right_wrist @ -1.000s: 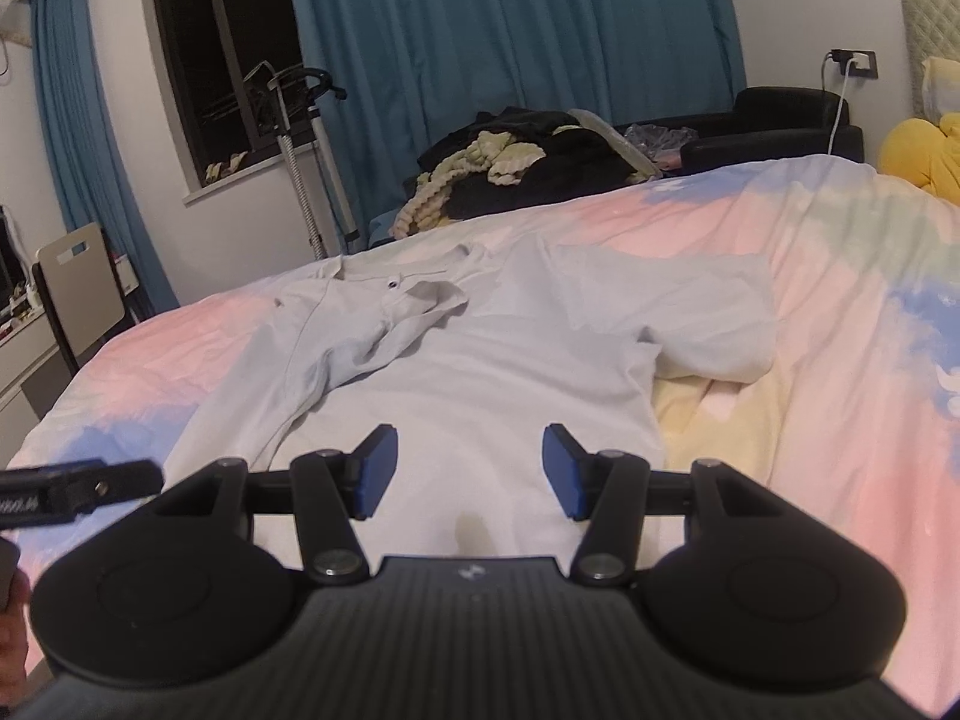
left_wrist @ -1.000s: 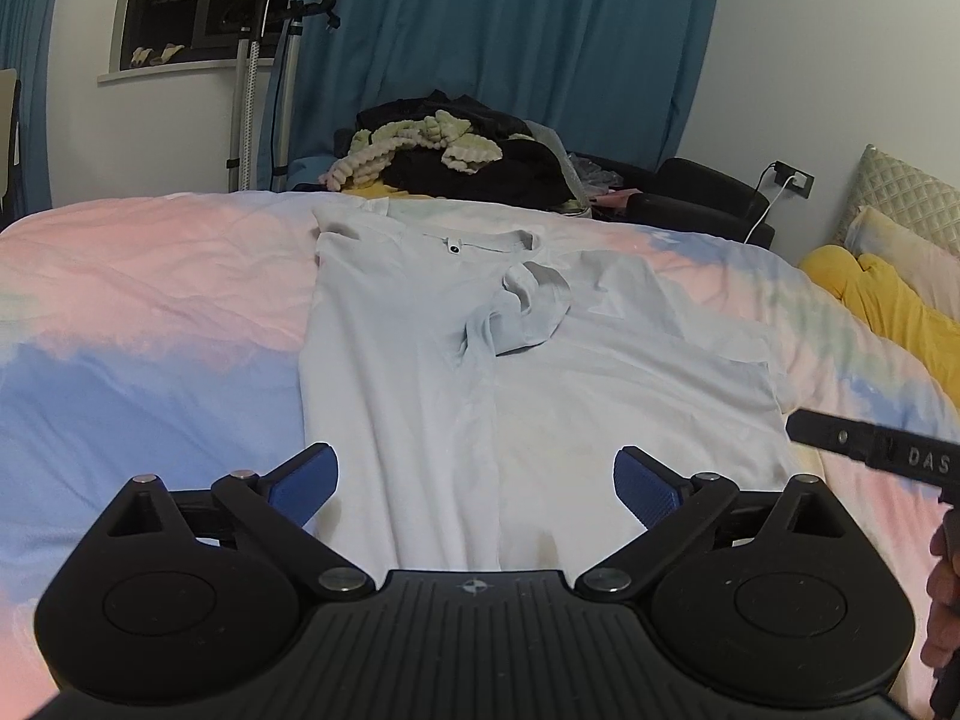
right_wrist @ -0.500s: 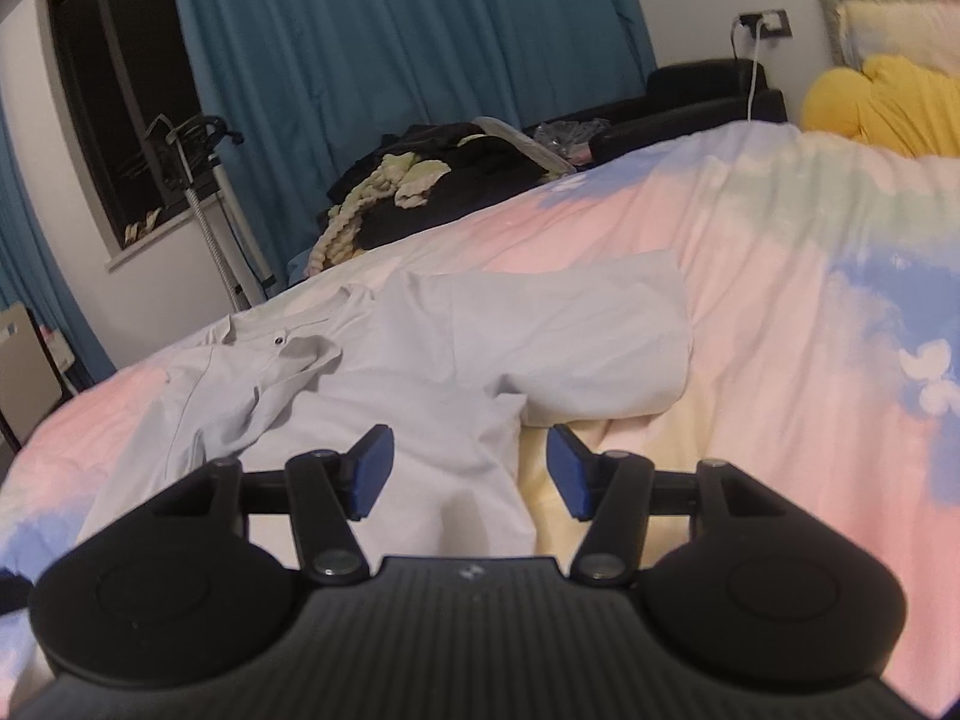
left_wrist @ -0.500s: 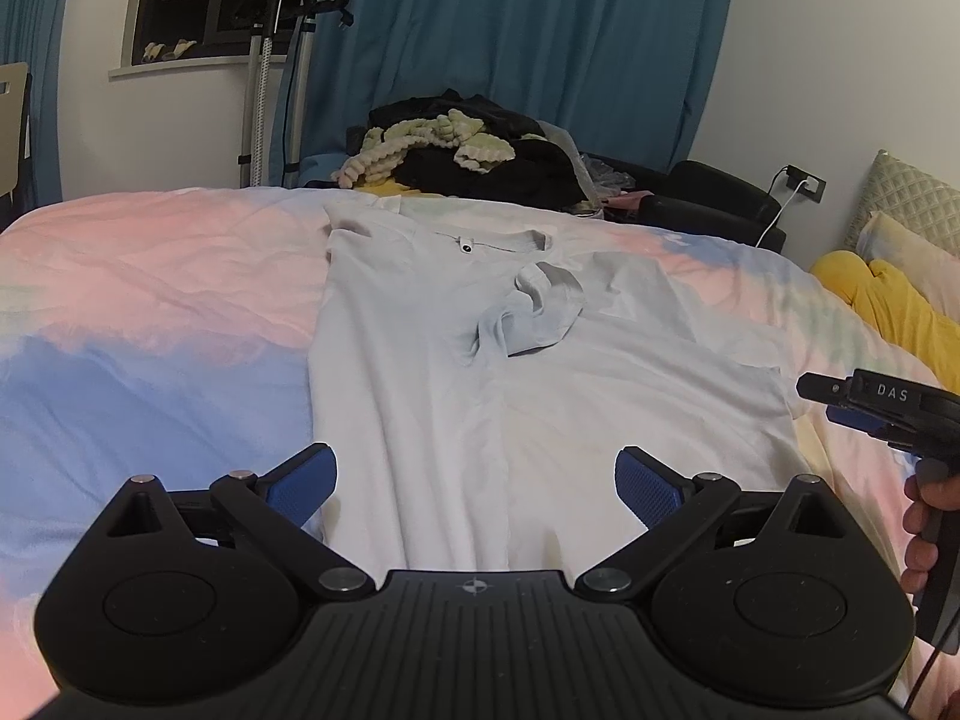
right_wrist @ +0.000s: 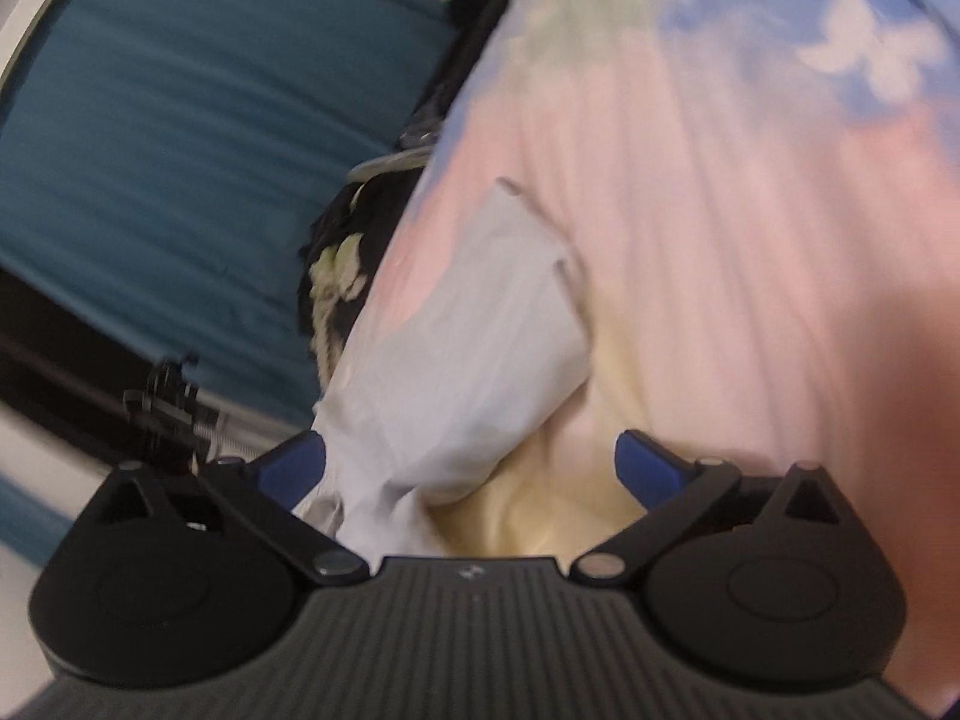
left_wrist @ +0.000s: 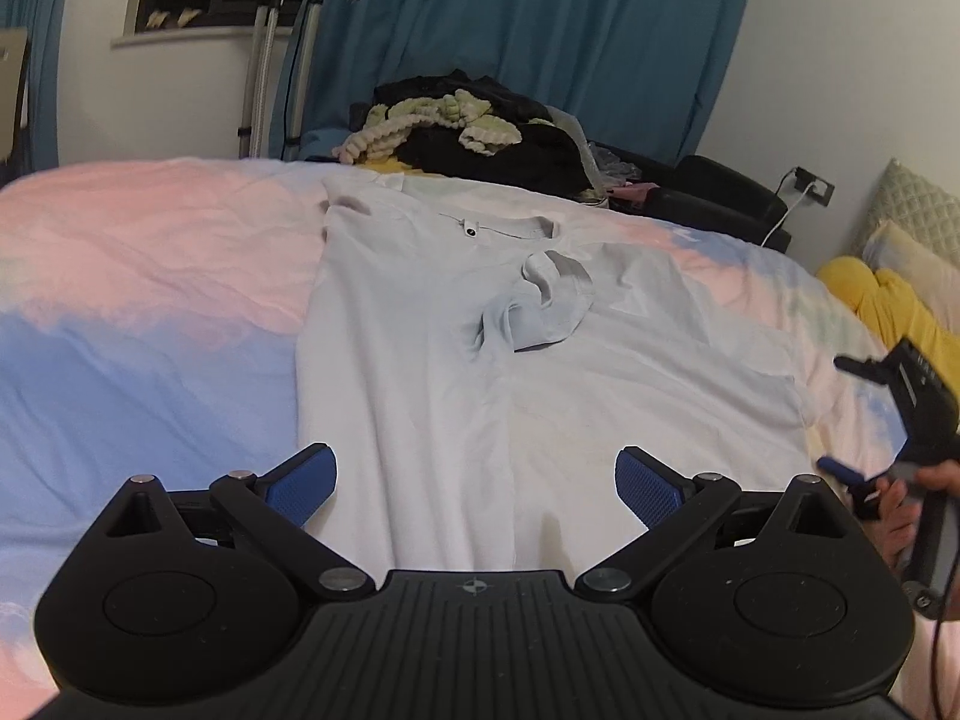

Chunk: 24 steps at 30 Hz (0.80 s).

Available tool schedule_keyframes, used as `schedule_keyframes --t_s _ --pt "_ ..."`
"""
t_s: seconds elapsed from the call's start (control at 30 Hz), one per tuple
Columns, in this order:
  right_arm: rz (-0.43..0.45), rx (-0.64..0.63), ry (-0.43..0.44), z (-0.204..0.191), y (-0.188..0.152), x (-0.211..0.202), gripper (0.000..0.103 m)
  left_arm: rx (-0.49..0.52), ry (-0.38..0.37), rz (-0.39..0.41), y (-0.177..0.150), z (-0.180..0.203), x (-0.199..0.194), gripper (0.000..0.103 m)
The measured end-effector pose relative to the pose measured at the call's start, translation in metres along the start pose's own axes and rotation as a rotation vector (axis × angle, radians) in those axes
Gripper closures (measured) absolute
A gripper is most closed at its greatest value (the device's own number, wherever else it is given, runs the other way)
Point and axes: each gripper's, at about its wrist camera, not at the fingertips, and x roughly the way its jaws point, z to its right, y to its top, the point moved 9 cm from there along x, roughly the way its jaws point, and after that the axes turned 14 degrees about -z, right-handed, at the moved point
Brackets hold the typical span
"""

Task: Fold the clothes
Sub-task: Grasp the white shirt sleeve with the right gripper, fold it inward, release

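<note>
A pale grey short-sleeved shirt (left_wrist: pixel 480 348) lies flat on the bed, collar far, hem near, with its left sleeve (left_wrist: pixel 540 306) folded in onto the chest. My left gripper (left_wrist: pixel 477 483) hovers open above the hem, nothing between its blue pads. In the left wrist view my right gripper (left_wrist: pixel 864 420) appears at the right edge beside the shirt's right sleeve. The right wrist view is rolled and blurred: my right gripper (right_wrist: pixel 471 462) has its jaws opening wide, and the right sleeve (right_wrist: pixel 474 354) lies ahead between them, unpinched.
The bed (left_wrist: pixel 132 300) has a pink, blue and yellow cover. A heap of dark and cream clothes (left_wrist: pixel 468 132) sits at its far edge before teal curtains. Yellow and quilted pillows (left_wrist: pixel 888 294) lie at the right. A garment steamer stand (left_wrist: pixel 264 60) is at the back left.
My right gripper has rolled sharply, dropped toward the shirt's right sleeve, and its jaws have spread wide. The left gripper drifted slightly closer to the hem and stays open.
</note>
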Motion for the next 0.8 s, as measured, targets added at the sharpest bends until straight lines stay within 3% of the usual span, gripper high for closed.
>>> schedule_keyframes --t_s 0.17,0.27,0.33,0.37,0.4,0.43,0.6,0.8 --pt "0.053 -0.005 0.0 0.0 0.02 0.02 0.0 -0.022 -0.019 -0.003 0.004 -0.005 0.014 0.003" --pt "0.062 -0.041 -0.047 -0.007 0.029 0.037 0.008 -0.044 -0.035 -0.002 0.007 -0.011 0.021 0.003" --pt "0.065 -0.066 -0.093 -0.011 0.035 0.047 0.035 -0.072 -0.051 0.0 0.01 -0.016 0.024 0.003" --pt "0.066 -0.078 -0.117 -0.012 0.038 0.051 0.061 -0.087 -0.058 0.005 0.012 -0.02 0.024 0.003" --pt "0.07 -0.082 -0.142 -0.013 0.04 0.053 0.079 -0.099 -0.06 0.012 0.014 -0.023 0.025 0.003" --pt "0.073 -0.087 -0.168 -0.014 0.043 0.055 0.087 -0.107 -0.052 0.023 0.017 -0.027 0.024 0.003" --pt "0.168 -0.259 -0.194 -0.071 0.045 0.053 0.098 -0.134 -0.009 0.091 0.031 -0.046 0.014 0.003" --pt "0.112 -0.6 -0.128 -0.19 -0.006 0.09 0.098 -0.191 -0.02 0.142 0.04 -0.062 -0.004 0.003"
